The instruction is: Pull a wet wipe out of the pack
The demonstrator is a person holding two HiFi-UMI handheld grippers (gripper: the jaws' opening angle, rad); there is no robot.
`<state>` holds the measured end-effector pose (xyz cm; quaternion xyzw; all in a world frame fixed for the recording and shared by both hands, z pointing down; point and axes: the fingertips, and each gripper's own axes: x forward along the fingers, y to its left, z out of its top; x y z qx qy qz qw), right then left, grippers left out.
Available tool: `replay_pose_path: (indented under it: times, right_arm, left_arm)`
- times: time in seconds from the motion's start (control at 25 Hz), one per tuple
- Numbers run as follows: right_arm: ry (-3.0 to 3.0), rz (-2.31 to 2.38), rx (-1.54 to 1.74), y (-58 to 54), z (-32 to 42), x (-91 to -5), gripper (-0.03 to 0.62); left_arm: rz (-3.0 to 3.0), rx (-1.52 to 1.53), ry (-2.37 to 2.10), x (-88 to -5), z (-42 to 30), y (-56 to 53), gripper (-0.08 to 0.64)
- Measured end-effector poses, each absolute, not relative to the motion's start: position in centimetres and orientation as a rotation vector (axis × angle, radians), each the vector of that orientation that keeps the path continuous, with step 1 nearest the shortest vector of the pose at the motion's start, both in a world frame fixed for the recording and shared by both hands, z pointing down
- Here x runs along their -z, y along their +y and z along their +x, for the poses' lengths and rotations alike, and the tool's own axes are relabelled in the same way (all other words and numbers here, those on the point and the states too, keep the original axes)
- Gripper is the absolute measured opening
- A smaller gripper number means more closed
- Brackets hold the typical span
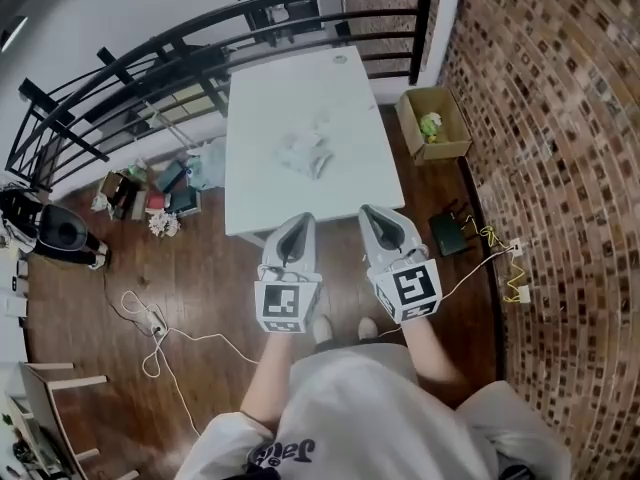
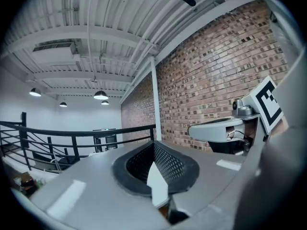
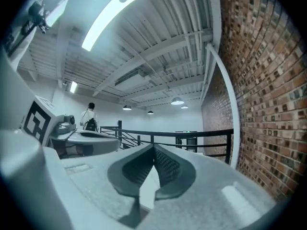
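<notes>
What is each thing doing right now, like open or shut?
Left gripper: shut, empty.
Right gripper: shut, empty.
Wipe pack: lying on the table, nothing touching it.
Cardboard box: open, on the floor, something green inside.

This is a mezzanine workspace in a converted industrial loft. A bare brick wall (image 1: 560, 168) runs down one side, and a black metal railing (image 1: 150, 63) guards the open edge above a lower level. The floor (image 1: 170, 278) is dark wooden boards. Overhead, a ribbed white ceiling (image 3: 158, 47) with exposed beams carries pendant lamps (image 2: 100, 95) and a tube light (image 3: 108, 18). A plain white worktop (image 1: 300, 88) stands by the railing, with a cardboard box (image 1: 435, 123), loose cables (image 1: 160, 333) and piled clutter (image 1: 150, 193) on the boards around it.
</notes>
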<state>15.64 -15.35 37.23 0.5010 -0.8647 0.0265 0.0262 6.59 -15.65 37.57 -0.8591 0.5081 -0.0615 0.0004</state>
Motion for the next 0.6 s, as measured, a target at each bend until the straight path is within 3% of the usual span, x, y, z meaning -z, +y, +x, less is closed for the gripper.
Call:
replay_pose_path:
  times: [0.6]
  right_arm:
    - [-2.663, 1.498, 0.010, -14.2, 10.3, -35.9, -0.009]
  left_arm:
    - [-2.692, 0.091, 1.615, -36.8, 2.5, -15.2, 0.017]
